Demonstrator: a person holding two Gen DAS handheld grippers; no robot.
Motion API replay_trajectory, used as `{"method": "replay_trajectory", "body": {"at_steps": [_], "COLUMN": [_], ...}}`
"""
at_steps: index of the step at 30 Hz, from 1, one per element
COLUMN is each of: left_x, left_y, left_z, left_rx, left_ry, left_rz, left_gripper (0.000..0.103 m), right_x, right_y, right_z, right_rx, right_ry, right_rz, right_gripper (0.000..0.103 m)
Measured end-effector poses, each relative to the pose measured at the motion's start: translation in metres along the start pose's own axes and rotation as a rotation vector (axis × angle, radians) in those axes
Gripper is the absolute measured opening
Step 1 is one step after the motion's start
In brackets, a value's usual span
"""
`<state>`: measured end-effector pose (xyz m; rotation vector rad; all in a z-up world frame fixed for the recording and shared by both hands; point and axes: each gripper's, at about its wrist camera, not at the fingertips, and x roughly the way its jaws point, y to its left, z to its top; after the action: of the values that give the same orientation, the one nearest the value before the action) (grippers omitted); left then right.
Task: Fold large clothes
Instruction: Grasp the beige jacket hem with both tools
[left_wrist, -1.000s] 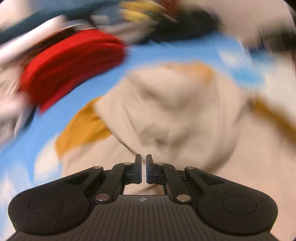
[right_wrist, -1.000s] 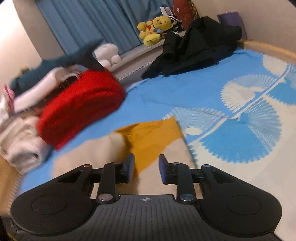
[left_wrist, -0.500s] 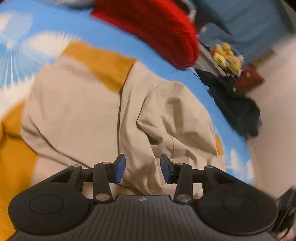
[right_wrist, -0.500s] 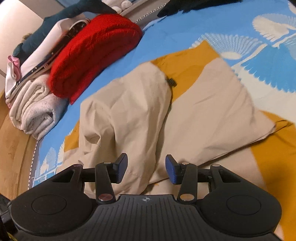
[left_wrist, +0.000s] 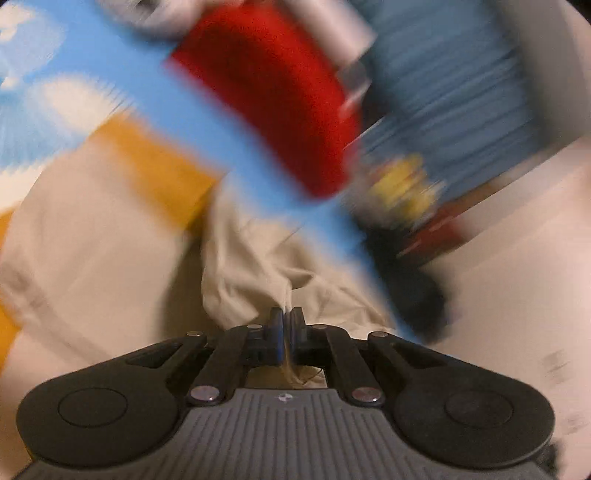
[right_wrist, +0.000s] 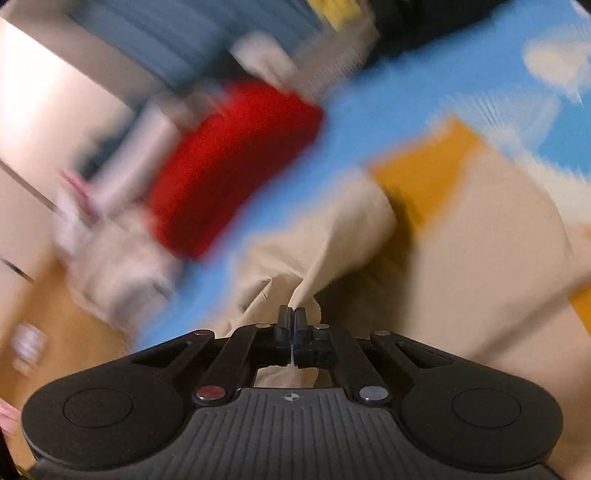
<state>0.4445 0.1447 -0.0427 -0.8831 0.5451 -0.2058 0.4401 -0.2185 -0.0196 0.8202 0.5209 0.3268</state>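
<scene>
A large beige garment (left_wrist: 92, 236) with mustard-yellow panels (left_wrist: 159, 173) lies spread on the blue patterned bed cover (left_wrist: 155, 96). In the left wrist view my left gripper (left_wrist: 285, 314) is shut on a bunched fold of the beige cloth (left_wrist: 251, 288), which rises in a ridge from the jaws. In the right wrist view my right gripper (right_wrist: 292, 313) is likewise shut on a pinched beige fold (right_wrist: 314, 258) of the same garment (right_wrist: 480, 258). A mustard panel (right_wrist: 428, 173) shows beyond it. Both views are blurred by motion.
A folded red knit (left_wrist: 280, 110) (right_wrist: 229, 162) lies on the bed just past the garment, beside a pile of pale folded clothes (right_wrist: 118, 273). Blue curtains (left_wrist: 461, 92), yellow plush toys (left_wrist: 402, 184) and dark clothing (left_wrist: 413, 280) sit farther back. A wooden bed edge (right_wrist: 51, 317) runs at the left.
Both grippers went from open jaws around the beige folds to shut on them. The left view has rolled and both views now smear with movement.
</scene>
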Motion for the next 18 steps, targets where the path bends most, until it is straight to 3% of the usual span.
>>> {"method": "replay_trajectory", "body": {"at_steps": [1, 3, 5, 6, 8, 10, 11, 13, 14, 15, 16, 18], "left_x": [-0.014, -0.027, -0.024, -0.014, 0.005, 0.015, 0.014, 0.016, 0.019, 0.023, 0.028, 0.035], "left_y": [-0.009, -0.010, 0.005, 0.015, 0.034, 0.030, 0.024, 0.011, 0.007, 0.006, 0.010, 0.021], "left_z": [0.000, -0.007, -0.022, -0.030, -0.044, -0.042, -0.037, -0.027, -0.024, -0.023, -0.024, -0.024], "left_rx": [0.022, 0.027, -0.024, -0.049, -0.067, 0.001, 0.040, 0.119, 0.151, 0.171, 0.169, 0.105], "left_ry": [-0.042, -0.055, 0.013, 0.084, 0.190, 0.200, 0.177, 0.141, 0.134, 0.133, 0.142, 0.172], "left_rz": [-0.058, -0.074, 0.040, 0.129, 0.251, 0.315, 0.299, 0.262, 0.249, 0.246, 0.249, 0.249], "left_gripper": [0.003, 0.000, 0.000, 0.000, 0.000, 0.002, 0.003, 0.039, 0.045, 0.047, 0.047, 0.047], "right_x": [-0.010, -0.023, -0.018, -0.008, 0.009, 0.027, 0.027, 0.024, 0.023, 0.022, 0.023, 0.027], "right_y": [0.004, 0.000, -0.015, -0.029, -0.052, -0.053, -0.049, -0.042, -0.040, -0.040, -0.041, -0.046], "right_z": [-0.001, -0.010, -0.022, -0.030, -0.044, -0.051, -0.050, -0.045, -0.043, -0.040, -0.037, -0.035], "right_rx": [0.010, 0.067, 0.117, 0.148, 0.208, 0.141, 0.118, 0.091, 0.092, 0.096, 0.102, 0.117], "right_ry": [-0.035, -0.064, -0.003, 0.075, 0.184, 0.282, 0.264, 0.227, 0.208, 0.195, 0.187, 0.191], "right_rz": [0.007, -0.018, -0.170, -0.280, -0.360, -0.434, -0.446, -0.441, -0.433, -0.427, -0.415, -0.382], "right_gripper": [0.000, 0.000, 0.000, 0.000, 0.000, 0.001, 0.005, 0.005, 0.005, 0.007, 0.016, 0.025]}}
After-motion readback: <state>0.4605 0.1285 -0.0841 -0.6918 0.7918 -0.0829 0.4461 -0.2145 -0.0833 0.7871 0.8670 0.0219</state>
